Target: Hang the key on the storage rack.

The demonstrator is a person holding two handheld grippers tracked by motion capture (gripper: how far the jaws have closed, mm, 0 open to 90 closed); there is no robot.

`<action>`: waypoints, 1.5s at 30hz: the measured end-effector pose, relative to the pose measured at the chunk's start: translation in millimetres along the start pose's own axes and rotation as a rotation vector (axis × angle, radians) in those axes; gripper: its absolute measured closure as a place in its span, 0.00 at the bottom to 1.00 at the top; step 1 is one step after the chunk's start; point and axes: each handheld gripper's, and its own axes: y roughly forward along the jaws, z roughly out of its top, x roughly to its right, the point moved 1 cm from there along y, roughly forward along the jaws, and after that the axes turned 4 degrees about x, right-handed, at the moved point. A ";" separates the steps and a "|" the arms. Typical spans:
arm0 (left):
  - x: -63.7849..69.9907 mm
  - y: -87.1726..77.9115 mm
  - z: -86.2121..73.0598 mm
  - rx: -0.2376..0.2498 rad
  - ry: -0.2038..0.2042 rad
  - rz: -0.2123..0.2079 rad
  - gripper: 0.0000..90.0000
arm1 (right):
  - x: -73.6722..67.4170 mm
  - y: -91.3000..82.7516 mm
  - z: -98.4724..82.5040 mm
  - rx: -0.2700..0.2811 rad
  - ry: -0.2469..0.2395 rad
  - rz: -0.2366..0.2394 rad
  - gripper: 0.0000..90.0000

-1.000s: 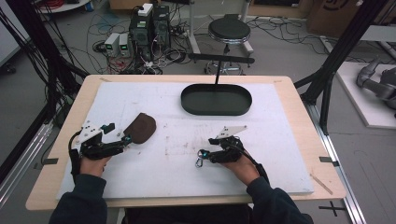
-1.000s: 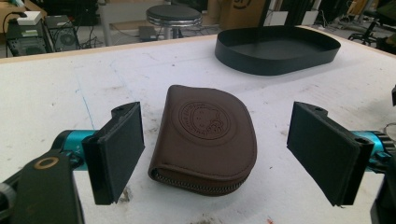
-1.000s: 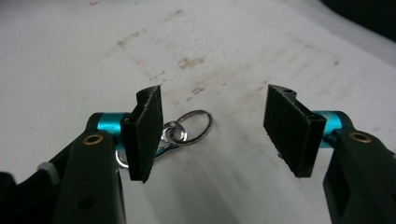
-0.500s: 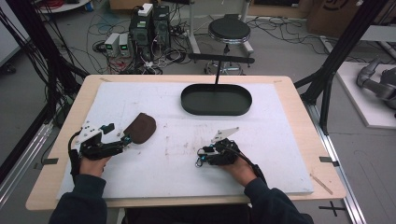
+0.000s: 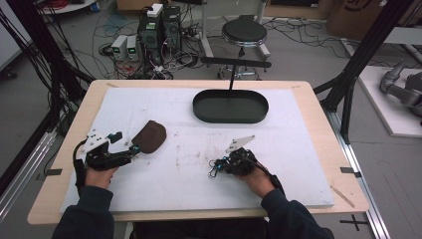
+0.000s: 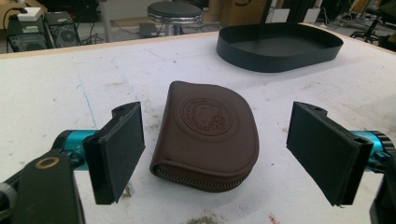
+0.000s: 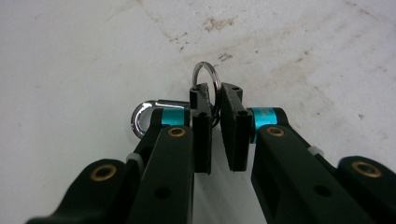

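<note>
At the table a person held a gripper in each hand over a white mat (image 5: 298, 149) marked with smudges. The right gripper (image 7: 214, 100) lay low at the near right of the mat, and its jaws had just been closing: in the right gripper view the two black pads stood almost together, pinching a thin metal key ring (image 7: 208, 77) whose loop rose above their tips. A shiny curved metal shackle (image 7: 142, 116), attached to the same bunch, stuck out just beside that gripper's own left jaw, resting on the mat; what else hung on the ring was hidden behind the jaws. In the high view the same gripper (image 5: 215, 168) pointed toward the left side of the table, with the small metal bunch at its tip. The left gripper (image 6: 215, 154) was released, its jaws spread wide on either side of a brown zipped pouch (image 6: 208, 135), and neither pad touched the leather. The pouch lay flat on the mat with an embossed round emblem facing up and its zipper edge toward the camera. From above, the pouch (image 5: 149, 136) sat at the left of the mat, just ahead of the left gripper (image 5: 130, 149). A black oval tray (image 5: 230, 106) stood at the far middle of the mat, well apart from both grippers, and a black stool (image 5: 244, 31) stood on the floor beyond the table.
</note>
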 end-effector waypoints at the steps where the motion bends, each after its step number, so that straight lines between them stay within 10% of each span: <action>1: 0.0 0.0 0.0 0.000 -0.001 0.000 0.21 | 0.1 -0.5 0.0 -0.002 0.000 0.000 0.93; 26: 0.7 0.9 -0.5 -0.008 0.006 -0.001 0.21 | -5.6 -7.1 5.5 -0.101 -0.082 -0.076 1.00; 45: -1.0 0.1 -1.0 -0.004 -0.004 0.006 0.21 | 2.8 -35.5 13.6 0.053 -0.081 -0.103 1.00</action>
